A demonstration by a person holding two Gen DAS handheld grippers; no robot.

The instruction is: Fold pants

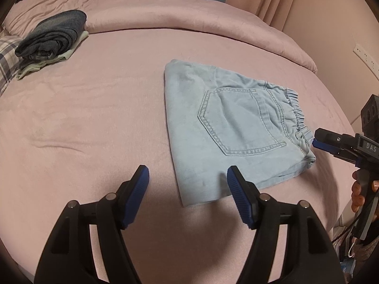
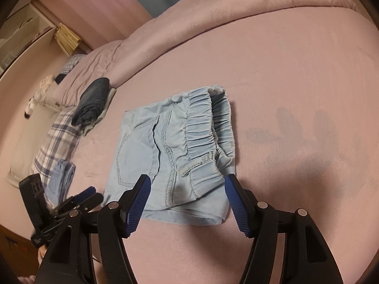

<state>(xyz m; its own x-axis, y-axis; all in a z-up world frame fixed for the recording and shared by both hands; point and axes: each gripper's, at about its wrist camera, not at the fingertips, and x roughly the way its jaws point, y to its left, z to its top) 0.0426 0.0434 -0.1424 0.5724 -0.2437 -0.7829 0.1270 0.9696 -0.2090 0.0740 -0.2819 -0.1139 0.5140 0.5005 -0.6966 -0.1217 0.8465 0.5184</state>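
Observation:
Light blue denim pants (image 1: pixel 227 127) lie folded into a compact rectangle on the pink bed sheet (image 1: pixel 83 118), back pocket up and elastic waistband to the right. My left gripper (image 1: pixel 187 172) hovers open at the bundle's near left corner, nothing between its blue pads. In the right wrist view the pants (image 2: pixel 165 156) lie with the waistband end nearest, and my right gripper (image 2: pixel 186 179) stands open just above that end, pads clear of the cloth. The right gripper (image 1: pixel 318 140) also shows beside the waistband, and the left gripper (image 2: pixel 94 193) shows at the lower left.
A stack of folded dark clothes (image 1: pixel 52 35) sits at the far left of the bed, next to a plaid pillow (image 2: pixel 59 137). A rolled pink duvet (image 1: pixel 189 16) runs along the back. A striped blue cloth (image 2: pixel 62 177) lies by the pillow. A hand (image 1: pixel 357 194) holds the right gripper's grip.

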